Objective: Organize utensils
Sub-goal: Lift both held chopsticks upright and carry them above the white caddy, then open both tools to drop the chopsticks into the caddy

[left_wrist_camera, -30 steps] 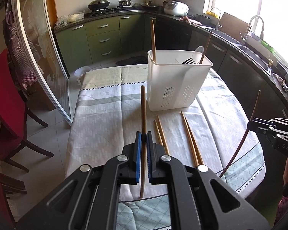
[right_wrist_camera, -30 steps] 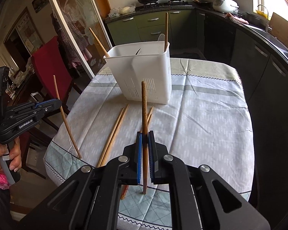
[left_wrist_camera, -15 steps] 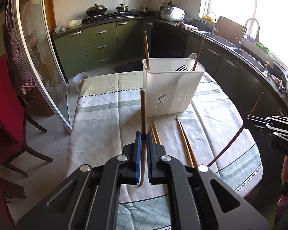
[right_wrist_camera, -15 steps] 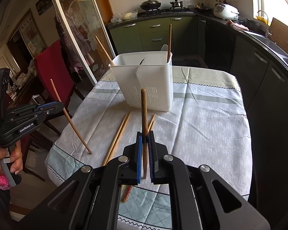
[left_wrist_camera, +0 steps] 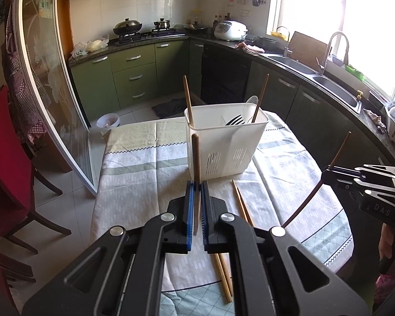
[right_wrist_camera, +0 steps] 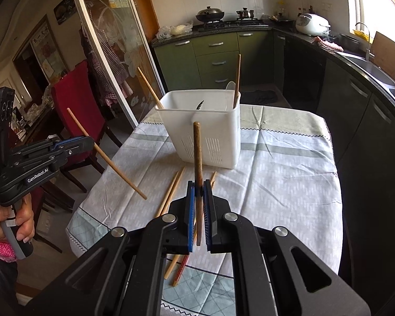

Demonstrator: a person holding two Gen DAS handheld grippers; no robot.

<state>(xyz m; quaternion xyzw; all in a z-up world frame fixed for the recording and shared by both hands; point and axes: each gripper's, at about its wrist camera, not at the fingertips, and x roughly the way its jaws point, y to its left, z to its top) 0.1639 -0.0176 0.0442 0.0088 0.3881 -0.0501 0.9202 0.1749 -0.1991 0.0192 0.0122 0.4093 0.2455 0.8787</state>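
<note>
Left claw (left_wrist_camera: pixel 196 184) clamped on one chopstick (left_wrist_camera: pixel 196 155), right claw (right_wrist_camera: pixel 198 184) on another (right_wrist_camera: pixel 197 152), near the white basket (left_wrist_camera: pixel 223 147).

Surface (left_wrist_camera: pixel 134 184): oval, covered by a pale cloth (right_wrist_camera: pixel 289 184) with grey-green bands, small dash print and a zigzag line; teal diamond border at the near edge. White slotted caddy (left_wrist_camera: pixel 225 147) stands upright on the far half, roughly centred. Loose chopsticks (right_wrist_camera: pixel 171 192) lie flat on the cloth just in front of the caddy, running toward the near edge; one reddish stick (right_wrist_camera: pixel 181 270) lies among them near the border.
</note>
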